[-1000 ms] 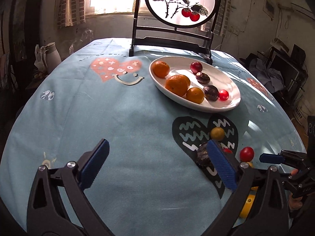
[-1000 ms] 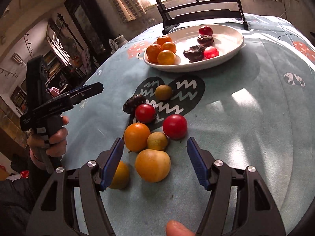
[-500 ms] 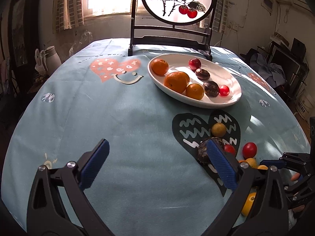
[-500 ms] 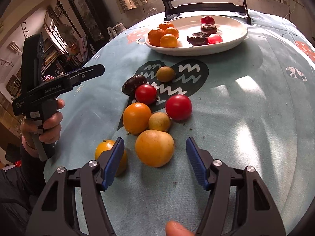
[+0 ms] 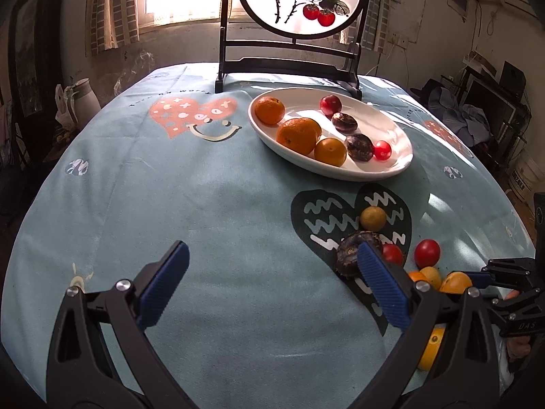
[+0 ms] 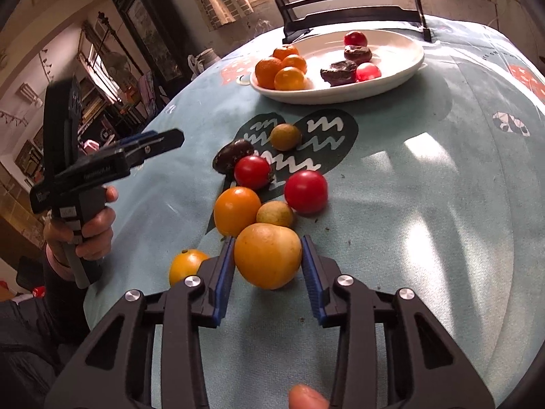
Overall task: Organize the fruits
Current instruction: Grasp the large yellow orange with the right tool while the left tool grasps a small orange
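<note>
Plates: 1 white oval plate [image 6: 402,75].
Fruits on plate: 7.
- Oranges [image 5: 296,135]: 3.
- Red round fruits [image 6: 355,38]: 2.
- Dark wrinkled fruits [image 6: 357,54]: 2.
Fruits on tablecloth [image 6: 442,238]: 8.
- Orange or yellow-orange fruits [image 6: 267,255]: 3.
- Red tomatoes [image 6: 306,191]: 2.
- Small yellow-green fruits [image 6: 285,136]: 2.
- Dark wrinkled fruit [image 6: 233,155]: 1.
Grippers: 2, left gripper [image 5: 272,284] and right gripper [image 6: 269,272].
Round painted screens on stand [image 5: 299,0]: 1.
</note>
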